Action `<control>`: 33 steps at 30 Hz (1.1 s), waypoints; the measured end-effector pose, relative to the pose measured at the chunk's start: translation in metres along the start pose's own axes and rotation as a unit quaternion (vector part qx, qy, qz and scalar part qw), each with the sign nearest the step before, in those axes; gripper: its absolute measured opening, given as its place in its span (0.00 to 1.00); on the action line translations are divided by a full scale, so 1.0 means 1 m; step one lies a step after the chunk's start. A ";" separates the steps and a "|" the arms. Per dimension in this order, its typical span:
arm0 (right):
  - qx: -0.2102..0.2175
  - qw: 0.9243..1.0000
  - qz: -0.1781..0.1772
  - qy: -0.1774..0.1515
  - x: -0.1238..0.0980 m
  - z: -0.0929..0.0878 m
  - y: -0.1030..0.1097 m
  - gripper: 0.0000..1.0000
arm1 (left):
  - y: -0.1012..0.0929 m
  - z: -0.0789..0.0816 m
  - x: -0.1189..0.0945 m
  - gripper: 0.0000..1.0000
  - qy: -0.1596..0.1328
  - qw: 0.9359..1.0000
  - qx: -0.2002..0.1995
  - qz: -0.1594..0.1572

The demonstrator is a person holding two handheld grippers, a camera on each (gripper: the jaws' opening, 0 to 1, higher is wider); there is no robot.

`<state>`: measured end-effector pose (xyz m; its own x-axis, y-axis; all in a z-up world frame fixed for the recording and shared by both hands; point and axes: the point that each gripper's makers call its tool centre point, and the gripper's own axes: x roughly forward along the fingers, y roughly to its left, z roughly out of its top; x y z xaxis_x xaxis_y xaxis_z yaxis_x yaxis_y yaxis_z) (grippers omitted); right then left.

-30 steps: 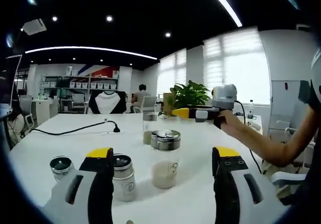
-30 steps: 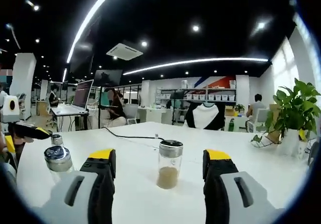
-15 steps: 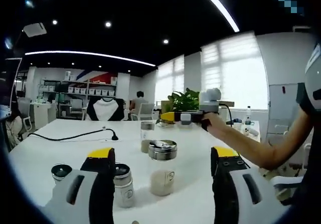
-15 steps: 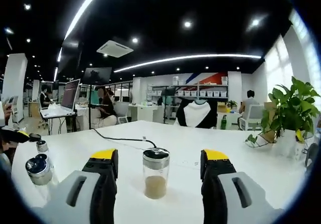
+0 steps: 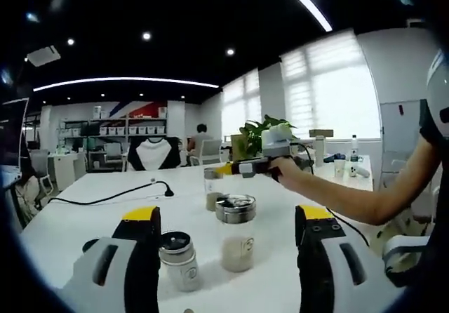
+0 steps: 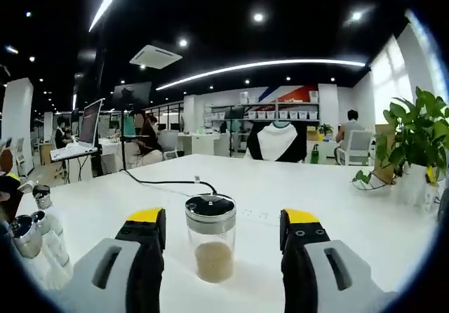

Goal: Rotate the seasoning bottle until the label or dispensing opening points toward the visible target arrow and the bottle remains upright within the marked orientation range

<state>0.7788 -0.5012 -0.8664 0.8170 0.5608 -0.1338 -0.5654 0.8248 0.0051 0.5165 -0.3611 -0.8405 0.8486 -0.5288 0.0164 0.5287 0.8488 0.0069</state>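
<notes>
Right gripper view: we see a clear glass bottle with a metal cap, upright on the white worktop, between our right hand-held gripper's released jaws, untouched.

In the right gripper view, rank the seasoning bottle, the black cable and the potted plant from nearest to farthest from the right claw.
1. Seasoning bottle, upright between the open jaws of the right claw.
2. Black cable, mid-table, behind the bottle to the left.
3. Potted plant, at the table's far right edge.
</notes>
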 end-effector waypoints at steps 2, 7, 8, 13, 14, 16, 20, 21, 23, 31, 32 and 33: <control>-0.002 1.000 0.001 0.006 0.005 -0.004 0.002 0.65 | 0.001 0.000 0.001 0.83 0.000 1.000 -0.003 0.001; -0.001 1.000 0.008 0.010 0.009 -0.011 0.005 0.61 | 0.004 -0.005 0.001 0.82 0.013 1.000 -0.001 0.006; -0.001 1.000 0.007 0.010 0.010 -0.011 0.005 0.60 | 0.004 -0.006 0.000 0.82 0.014 1.000 -0.001 0.005; 0.001 1.000 0.007 0.009 0.016 -0.015 0.003 0.42 | 0.004 -0.011 0.001 0.82 0.019 1.000 -0.010 0.004; -0.005 1.000 0.005 0.015 0.017 -0.018 0.002 0.39 | 0.004 -0.012 0.001 0.82 0.019 1.000 -0.011 0.004; -0.001 1.000 0.008 0.012 0.019 -0.018 0.003 0.40 | 0.004 -0.012 0.001 0.82 0.019 1.000 -0.012 0.004; 0.019 0.999 0.024 0.011 0.024 -0.018 0.010 0.41 | 0.004 -0.013 0.001 0.82 0.021 1.000 -0.013 0.003; 0.020 0.999 0.024 0.012 0.025 -0.018 0.011 0.41 | 0.004 -0.014 0.001 0.82 0.022 1.000 -0.012 0.003; 0.021 0.999 0.021 0.018 0.027 -0.021 0.010 0.41 | 0.004 -0.015 0.001 0.81 0.024 1.000 -0.013 0.004; 0.031 0.999 0.022 0.012 0.029 -0.019 0.012 0.41 | -0.002 -0.011 -0.002 0.81 0.019 1.000 -0.012 -0.004; 0.032 0.999 0.018 0.011 0.030 -0.018 0.013 0.40 | -0.002 -0.011 -0.002 0.81 0.020 1.000 -0.013 -0.005; 0.030 0.999 0.016 0.013 0.031 -0.019 0.014 0.39 | -0.003 -0.011 -0.002 0.82 0.021 1.000 -0.012 -0.007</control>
<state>0.7941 -0.4739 -0.8890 0.7952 0.5854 -0.1579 -0.5826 0.8099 0.0690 0.5132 -0.3629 -0.8515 0.8407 -0.5409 -0.0250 0.5407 0.8411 -0.0174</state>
